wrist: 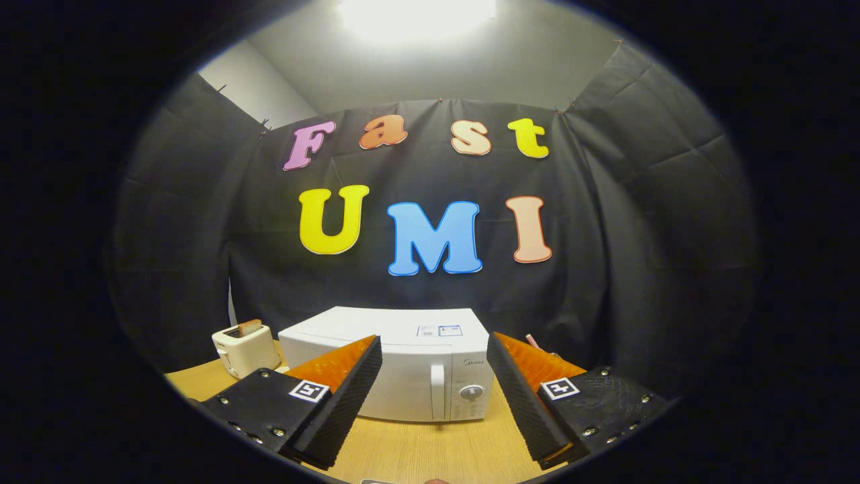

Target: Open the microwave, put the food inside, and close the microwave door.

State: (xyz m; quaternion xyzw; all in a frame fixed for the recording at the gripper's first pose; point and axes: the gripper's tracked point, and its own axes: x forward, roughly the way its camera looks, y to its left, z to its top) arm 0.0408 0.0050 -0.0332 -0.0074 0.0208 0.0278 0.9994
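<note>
Tool (435, 376) is spread wide with nothing in it, fingers pointing at the microwave (403, 373) sitting at 12 o'clock on the tabletop (430, 450), well short of touching. Door's shut and the handle (437, 391) is untouched, so I'd say nothing's done yet. Toaster (245, 346) with a slice in it sits around 10 o'clock; can't tell if that's the food.

Microwave (403, 376) blocks ahead of spread tongs (435, 359).
</note>
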